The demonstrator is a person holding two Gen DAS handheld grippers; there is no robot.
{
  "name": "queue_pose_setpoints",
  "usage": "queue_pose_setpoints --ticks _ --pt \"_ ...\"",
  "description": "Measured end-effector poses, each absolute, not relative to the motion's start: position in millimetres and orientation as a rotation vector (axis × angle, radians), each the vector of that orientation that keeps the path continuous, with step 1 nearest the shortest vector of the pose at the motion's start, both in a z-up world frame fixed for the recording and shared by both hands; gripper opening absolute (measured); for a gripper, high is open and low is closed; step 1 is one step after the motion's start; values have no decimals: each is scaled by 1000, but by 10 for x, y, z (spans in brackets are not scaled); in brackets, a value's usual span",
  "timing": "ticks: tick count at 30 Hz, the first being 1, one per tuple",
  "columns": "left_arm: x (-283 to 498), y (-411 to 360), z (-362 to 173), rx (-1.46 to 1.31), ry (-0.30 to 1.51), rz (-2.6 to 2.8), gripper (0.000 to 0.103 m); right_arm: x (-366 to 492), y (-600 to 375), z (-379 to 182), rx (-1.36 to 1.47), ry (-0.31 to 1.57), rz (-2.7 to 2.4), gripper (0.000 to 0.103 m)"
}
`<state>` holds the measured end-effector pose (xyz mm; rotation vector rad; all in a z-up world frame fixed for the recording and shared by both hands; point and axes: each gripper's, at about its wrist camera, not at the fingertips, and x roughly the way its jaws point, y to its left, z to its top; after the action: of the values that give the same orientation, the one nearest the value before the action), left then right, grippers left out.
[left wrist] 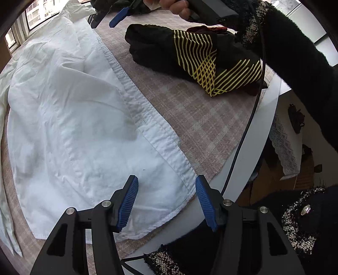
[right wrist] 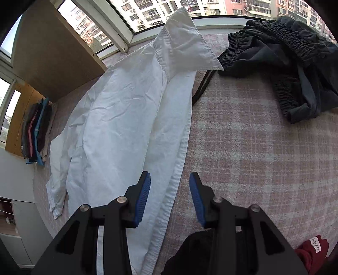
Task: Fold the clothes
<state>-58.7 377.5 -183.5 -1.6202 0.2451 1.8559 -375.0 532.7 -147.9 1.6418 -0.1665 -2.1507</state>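
Note:
A white collared shirt (left wrist: 84,118) lies spread on the pink plaid tablecloth (left wrist: 194,118). My left gripper (left wrist: 166,201) is open and empty, just above the shirt's bottom hem corner by the table edge. In the right wrist view the shirt (right wrist: 126,118) runs lengthwise with its collar (right wrist: 183,46) at the far end. My right gripper (right wrist: 170,196) is open and empty over the button-placket edge. Its blue fingertip (left wrist: 119,17) shows at the top of the left wrist view.
A folded black garment with yellow stripes (left wrist: 194,57) lies near the right table edge. A crumpled dark garment (right wrist: 283,63) sits at the far right, a dark belt (right wrist: 202,86) beside the collar. Folded clothes (right wrist: 37,131) are stacked at the far left. A red item (right wrist: 312,251) lies near.

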Motion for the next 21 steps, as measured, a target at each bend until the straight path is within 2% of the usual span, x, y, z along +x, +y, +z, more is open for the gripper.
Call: queue_pose_setpoints --ticks 5,8,12,17,18,19,21 --pt "-665 3618 -1788 -1649 184 1929 54 -4237 5151 -1454 1622 -132 -2223 38" --pt "-722 3472 -1750 -1659 152 1995 54 -4536 5101 -1540 1628 -231 -2185 36" --pt "-822 3279 -1774 -1698 92 2049 54 -4723 4919 -1722 1681 -270 -2089 36" --pt "-896 3190 -1814 -1731 66 2085 54 -4631 4611 -1794 1665 -116 -2028 36" --pt "-910 3177 -1811 -1732 60 2089 54 -4604 4560 -1788 1662 -64 -2027 22" --pt "-925 3167 -1808 -1732 50 2091 54 -4579 4513 -1780 1661 -10 -2029 3" --pt "-965 3175 -1810 -1734 47 2093 54 -4531 4452 -1696 1637 64 -2043 2"
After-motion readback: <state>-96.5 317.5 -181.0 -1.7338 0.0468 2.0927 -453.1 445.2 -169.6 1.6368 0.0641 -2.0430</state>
